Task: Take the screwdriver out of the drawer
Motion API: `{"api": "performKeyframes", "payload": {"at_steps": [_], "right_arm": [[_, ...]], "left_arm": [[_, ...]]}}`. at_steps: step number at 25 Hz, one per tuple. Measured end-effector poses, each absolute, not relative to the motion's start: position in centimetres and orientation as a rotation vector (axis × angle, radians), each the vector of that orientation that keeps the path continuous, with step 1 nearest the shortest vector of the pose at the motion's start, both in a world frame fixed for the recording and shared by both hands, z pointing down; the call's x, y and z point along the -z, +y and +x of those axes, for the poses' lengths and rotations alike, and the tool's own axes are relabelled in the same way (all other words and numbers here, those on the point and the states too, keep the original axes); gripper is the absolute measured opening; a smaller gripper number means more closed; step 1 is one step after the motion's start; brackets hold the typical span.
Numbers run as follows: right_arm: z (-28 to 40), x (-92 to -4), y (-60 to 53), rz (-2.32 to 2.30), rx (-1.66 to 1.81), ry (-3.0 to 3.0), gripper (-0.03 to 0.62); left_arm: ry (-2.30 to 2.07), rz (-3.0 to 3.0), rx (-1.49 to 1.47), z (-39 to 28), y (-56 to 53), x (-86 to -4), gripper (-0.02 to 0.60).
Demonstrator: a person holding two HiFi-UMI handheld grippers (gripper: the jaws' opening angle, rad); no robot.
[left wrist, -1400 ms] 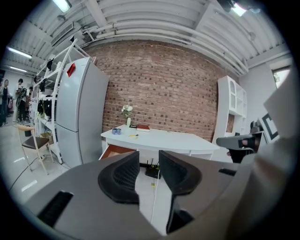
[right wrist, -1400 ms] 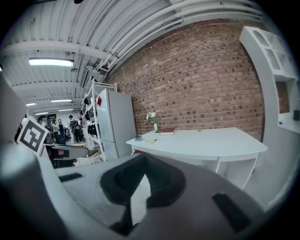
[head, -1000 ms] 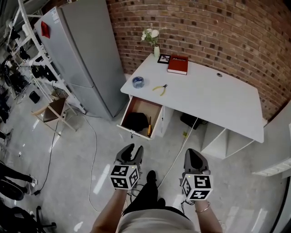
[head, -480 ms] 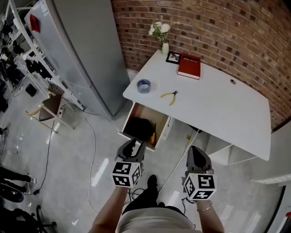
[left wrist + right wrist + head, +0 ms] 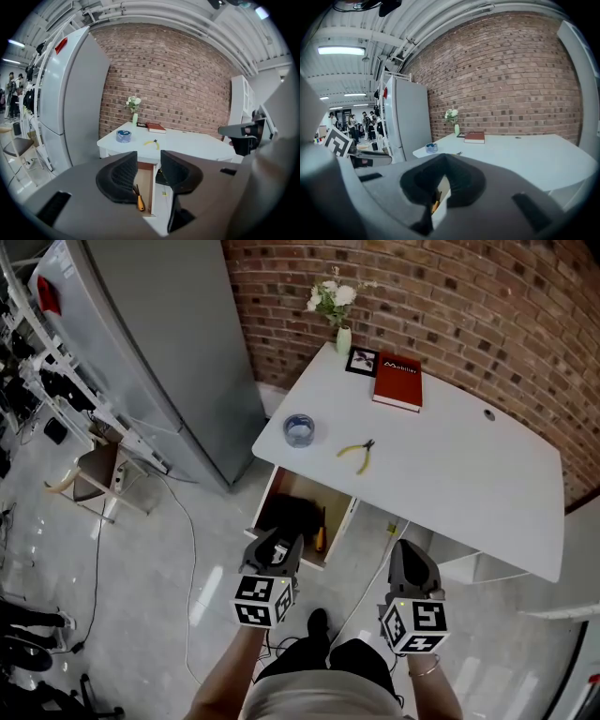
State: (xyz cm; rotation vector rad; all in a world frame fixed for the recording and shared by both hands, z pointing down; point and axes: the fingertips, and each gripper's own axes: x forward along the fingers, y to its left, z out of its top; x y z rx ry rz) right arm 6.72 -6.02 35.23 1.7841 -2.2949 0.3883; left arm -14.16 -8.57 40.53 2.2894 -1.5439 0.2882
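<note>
Standing on pale floor facing white desk (image 5: 450, 465) against brick wall, grey fridge (image 5: 159, 343) off to the left. On desk top: blue tape roll (image 5: 299, 429), yellow-handled pliers (image 5: 359, 452), red book (image 5: 397, 382), small framed picture (image 5: 362, 361), vase of white flowers (image 5: 342, 329). Drawer (image 5: 264, 495) under desk's left end pulled out, wooden inside. Screwdriver (image 5: 320, 533) lying in drawer along its right-hand wall, orange handle toward the drawer front, dark shaft pointing back under the desk; black object (image 5: 289, 514) just beside it on the left, identity not readable. Left gripper (image 5: 278, 547) held low in front of drawer, jaws spread with clear gap, nothing between them; through that gap in left gripper view (image 5: 148, 161), open drawer and screwdriver (image 5: 139, 200) visible well beyond the fingertips. Right gripper (image 5: 410, 559) held level with the left one and off to the right, over bare floor; in right gripper view (image 5: 444, 159) jaw tips pressed together, pinching nothing. No contact between either gripper and drawer or screwdriver.
</note>
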Motion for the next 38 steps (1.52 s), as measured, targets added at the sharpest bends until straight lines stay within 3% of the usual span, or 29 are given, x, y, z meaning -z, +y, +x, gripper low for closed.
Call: {"api": "performKeyframes", "payload": {"at_steps": [24,38], "right_arm": [[7.3,-41.2,-11.3,1.702,-0.490,-2.261,0.002],[8.8,-47.5,-12.4,1.680,-0.619,-2.189,0.002]], "left_arm": [[-1.415,2.170,-0.496,-9.8,-15.3,-52.5,0.143],[-1.317,2.047,-0.733,-7.5,-18.6,-64.9,0.135]]}}
